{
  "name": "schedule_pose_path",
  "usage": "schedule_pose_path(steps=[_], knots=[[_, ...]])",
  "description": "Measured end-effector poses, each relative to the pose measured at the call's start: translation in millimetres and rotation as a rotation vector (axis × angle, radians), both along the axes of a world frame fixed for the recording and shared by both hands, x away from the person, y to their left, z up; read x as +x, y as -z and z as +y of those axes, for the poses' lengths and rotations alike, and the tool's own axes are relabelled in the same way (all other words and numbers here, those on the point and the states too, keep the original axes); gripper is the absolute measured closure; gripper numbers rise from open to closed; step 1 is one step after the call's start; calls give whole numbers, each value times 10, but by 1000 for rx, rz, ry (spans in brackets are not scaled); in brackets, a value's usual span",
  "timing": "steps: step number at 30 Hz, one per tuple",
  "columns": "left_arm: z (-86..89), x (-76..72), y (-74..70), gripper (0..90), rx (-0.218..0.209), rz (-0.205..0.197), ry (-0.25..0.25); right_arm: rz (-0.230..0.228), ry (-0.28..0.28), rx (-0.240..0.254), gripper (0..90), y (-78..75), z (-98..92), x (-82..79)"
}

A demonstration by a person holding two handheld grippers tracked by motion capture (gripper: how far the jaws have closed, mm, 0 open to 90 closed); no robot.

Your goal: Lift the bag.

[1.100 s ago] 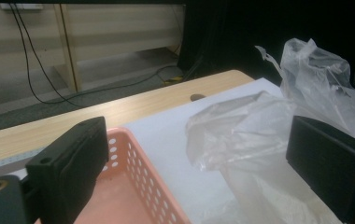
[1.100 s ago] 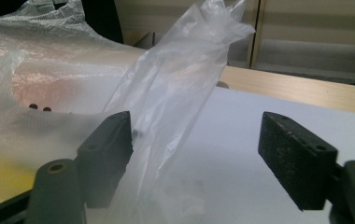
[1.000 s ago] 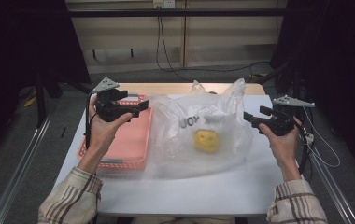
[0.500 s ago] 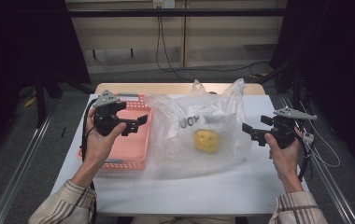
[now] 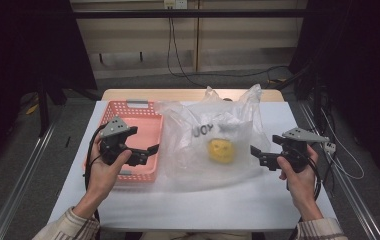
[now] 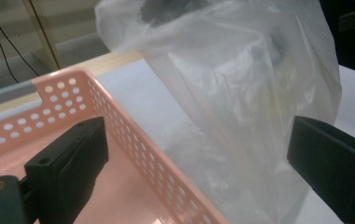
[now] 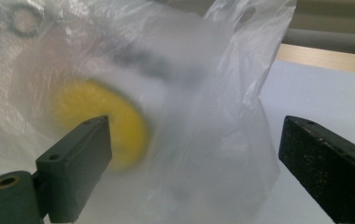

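A: Where do things stand?

B: The clear plastic bag (image 5: 213,142) lies in the middle of the white surface (image 5: 228,200) with a yellow object (image 5: 219,149) inside it. A pink basket (image 5: 143,116) sits just beside the bag, touching its left edge.

A: And the grippers?

B: The right gripper (image 5: 254,151) is at the bag's right edge, jaws wide apart and just opened further, with loose film in front of them but nothing pinched. The left gripper (image 5: 150,149) hovers over the basket's right rim, jaws also apart, pointing at the bag.

A: What could go wrong?

B: I'd say the film is the trouble. It is thin and slack, so a gripper may close on one layer only and the bag would stretch or slip out. If both sides are not lifted evenly, the yellow object could roll toward the low side and drag the bag over.

A: Anything else?

B: The left gripper is close to the basket wall; it could snag the rim and shift the basket.
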State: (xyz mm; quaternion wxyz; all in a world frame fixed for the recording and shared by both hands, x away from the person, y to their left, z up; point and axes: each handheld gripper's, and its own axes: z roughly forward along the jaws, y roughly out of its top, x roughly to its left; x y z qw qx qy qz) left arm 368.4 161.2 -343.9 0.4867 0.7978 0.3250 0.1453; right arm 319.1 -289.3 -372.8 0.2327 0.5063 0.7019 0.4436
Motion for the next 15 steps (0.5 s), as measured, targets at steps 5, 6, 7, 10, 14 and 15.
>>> schedule_pose_path(steps=[5, 6, 7, 10, 14, 15], knots=[[73, -132, 80, 57, -29, -25, -28, -18, -16, -13, 91, 23, 58, -123], [91, -146, 102, 57, -40, -21, -24, -26, -19, -13, 91, 31, 64, -144], [108, -159, 127, 57, -50, -17, -26, -29, -25, -17, 91, 43, 66, -163], [140, -224, 183, 57, -42, -12, -33, -25, -15, -25, 92, 102, 82, -218], [162, -359, 216, 58, -26, -18, -23, -31, -4, -55, 94, 157, 107, -311], [174, -391, 222, 57, -23, -14, -23, -31, -4, -53, 94, 164, 106, -331]])
